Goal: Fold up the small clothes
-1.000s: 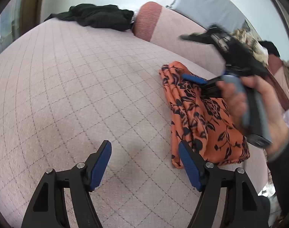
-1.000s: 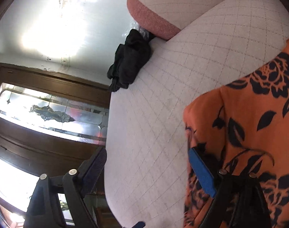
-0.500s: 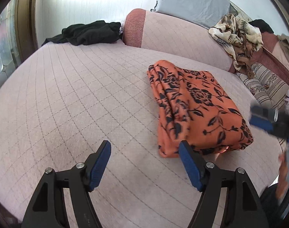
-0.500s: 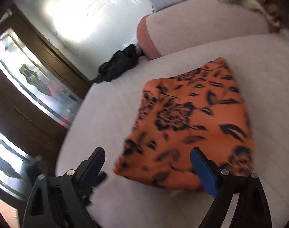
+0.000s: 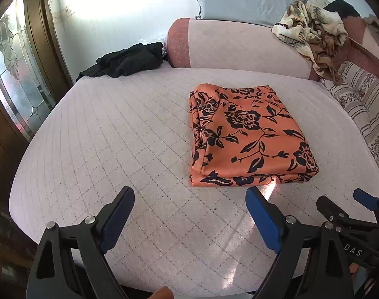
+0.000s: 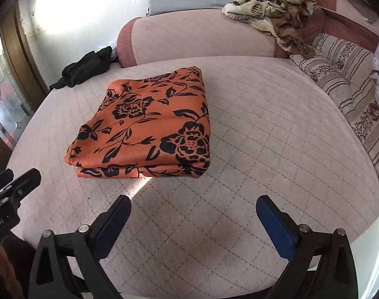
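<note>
Quilted mattress (image 5: pixel 94 134) carries the folded orange floral garment (image 5: pixel 244 134) near its head edge; left gripper (image 5: pixel 189 214) and right gripper (image 6: pixel 193 220) hang wide open, empty; fold judged complete, next garment due.

Both cameras sit low at the near edge of the quilted cushion (image 5: pixel 114 137), side by side, looking across it toward the bolster (image 5: pixel 239 47) and back wall. The left view faces slightly rightward, catching the right claw (image 5: pixel 344 206) at its edge; the right view catches the left claw (image 6: pixel 15 184). Both share the folded orange cloth (image 5: pixel 246 134) at middle range.
</note>
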`<state>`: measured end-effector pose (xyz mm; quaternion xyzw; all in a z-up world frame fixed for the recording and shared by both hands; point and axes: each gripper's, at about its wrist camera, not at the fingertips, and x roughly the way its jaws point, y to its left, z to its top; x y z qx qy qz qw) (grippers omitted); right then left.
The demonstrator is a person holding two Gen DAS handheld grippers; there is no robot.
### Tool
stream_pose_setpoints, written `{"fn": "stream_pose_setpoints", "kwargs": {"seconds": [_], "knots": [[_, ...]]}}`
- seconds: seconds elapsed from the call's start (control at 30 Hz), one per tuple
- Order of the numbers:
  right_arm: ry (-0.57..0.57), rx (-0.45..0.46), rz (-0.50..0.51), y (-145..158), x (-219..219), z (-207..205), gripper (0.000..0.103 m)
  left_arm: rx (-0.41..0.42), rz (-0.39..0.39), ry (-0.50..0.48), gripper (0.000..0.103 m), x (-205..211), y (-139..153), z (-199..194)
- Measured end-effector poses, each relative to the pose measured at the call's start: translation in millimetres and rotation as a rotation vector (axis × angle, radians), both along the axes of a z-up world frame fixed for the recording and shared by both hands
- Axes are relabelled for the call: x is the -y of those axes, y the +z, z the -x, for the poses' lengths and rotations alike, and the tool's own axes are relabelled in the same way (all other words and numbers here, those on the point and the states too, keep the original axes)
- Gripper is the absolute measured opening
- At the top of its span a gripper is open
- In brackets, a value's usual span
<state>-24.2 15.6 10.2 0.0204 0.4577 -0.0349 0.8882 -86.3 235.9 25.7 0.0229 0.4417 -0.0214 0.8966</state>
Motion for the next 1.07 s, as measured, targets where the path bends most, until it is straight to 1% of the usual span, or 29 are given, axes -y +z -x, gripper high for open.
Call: {"fn": "stream_pose_setpoints", "kwargs": {"seconds": [0.13,0.23,0.37,0.53,0.67,0.83,0.9,0.97,1.07], "knots": [[0.035,-0.016,0.038,5,-5,1,0.102,0.025,-0.034,-0.012,0.091,9,8,7],[0.048,0.003,0.052,12,-10,0,0.102,0.037,-0.037,-0.023,0.092,13,12,10],[0.055,0.021,0.065,21,-13,-3,0.102,0.050,-0.058,-0.010,0.092,15,16,9],[0.064,0.028,0.078,25,-15,-9,0.102,0.056,-0.028,-0.005,0.092,12,19,5],[0.071,0.025,0.083,26,-17,-13,0.102,0.049,-0.009,-0.003,0.092,9,17,1],[0.080,0.025,0.101,27,-21,-19,0.102,0.038,0.032,0.006,0.092,4,16,-6],[0.080,0.025,0.108,27,-22,-22,0.102,0.044,0.041,0.006,0.092,2,16,-9],[0.086,0.022,0.115,27,-24,-25,0.102,0.058,0.072,-0.001,0.092,-1,18,-11],[0.093,0.015,0.129,26,-26,-31,0.102,0.067,0.079,0.004,0.092,-5,20,-17]]}}
